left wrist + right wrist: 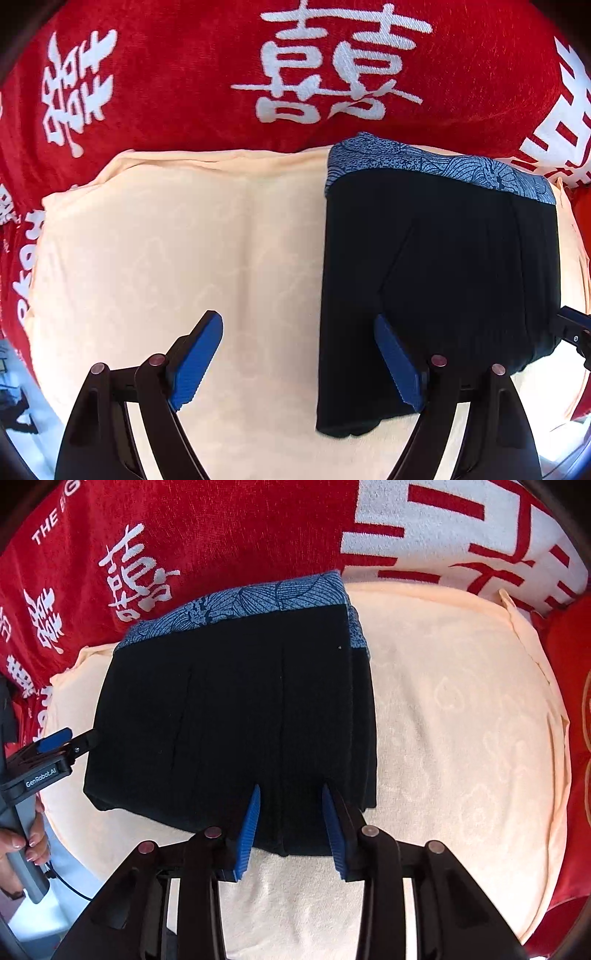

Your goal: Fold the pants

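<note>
The black pants (pixel 443 277) lie folded into a compact rectangle on a cream cloth (pixel 166 258), with a blue patterned waistband (pixel 436 162) along the far edge. In the right wrist view the pants (pixel 229 716) fill the middle and the waistband (pixel 240 602) is at the top. My left gripper (pixel 299 354) is open and empty, at the left near edge of the pants. My right gripper (pixel 290 812) is open and holds nothing, its blue fingertips (pixel 251 812) over the near edge of the fold. The left gripper also shows in the right wrist view (pixel 55 744), at the pants' left side.
A red blanket with white characters (pixel 184 92) lies beyond the cream cloth (pixel 461 720). The red fabric (pixel 569 738) also borders it on the right. A hand (pixel 22 845) holds the left gripper's handle at the left edge.
</note>
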### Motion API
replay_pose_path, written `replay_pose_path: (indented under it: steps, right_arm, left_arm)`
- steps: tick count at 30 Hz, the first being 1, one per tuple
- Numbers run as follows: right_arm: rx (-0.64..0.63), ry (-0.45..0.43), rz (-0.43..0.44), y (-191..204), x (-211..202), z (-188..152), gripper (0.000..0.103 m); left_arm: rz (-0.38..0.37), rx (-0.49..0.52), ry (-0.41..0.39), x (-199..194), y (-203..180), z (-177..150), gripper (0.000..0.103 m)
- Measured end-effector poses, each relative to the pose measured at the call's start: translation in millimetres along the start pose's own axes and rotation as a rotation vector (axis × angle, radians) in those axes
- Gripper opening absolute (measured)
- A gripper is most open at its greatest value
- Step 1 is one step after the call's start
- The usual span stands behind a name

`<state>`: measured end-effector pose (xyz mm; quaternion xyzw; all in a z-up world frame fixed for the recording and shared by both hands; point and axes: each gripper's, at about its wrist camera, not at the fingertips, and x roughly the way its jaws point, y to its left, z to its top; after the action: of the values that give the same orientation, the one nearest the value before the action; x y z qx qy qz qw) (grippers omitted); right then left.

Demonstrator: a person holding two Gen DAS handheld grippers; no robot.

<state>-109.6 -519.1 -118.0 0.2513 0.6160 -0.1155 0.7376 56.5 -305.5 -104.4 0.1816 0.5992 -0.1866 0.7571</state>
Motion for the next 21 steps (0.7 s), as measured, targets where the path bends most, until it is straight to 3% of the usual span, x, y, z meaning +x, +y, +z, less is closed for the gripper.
replay_pose_path:
  steps: [2,4,13,21]
  right_arm:
    - [0.016,0.007,0.010,3,0,1,0.057]
    - [0.030,0.012,0.027,3,-2,0,0.062]
    - [0.068,0.051,0.061,-14,-9,-5,0.067]
    - [0.074,0.053,0.081,-41,-18,-3,0.071]
  left_arm:
    - [0.001,-0.002,0.016,-6,3,-2,0.085]
    - [0.010,-0.008,0.026,-9,5,-4,0.085]
    - [0.044,-0.075,0.063,-19,7,-12,0.085]
    - [0.078,-0.105,0.045,-20,-6,-2,0.085]
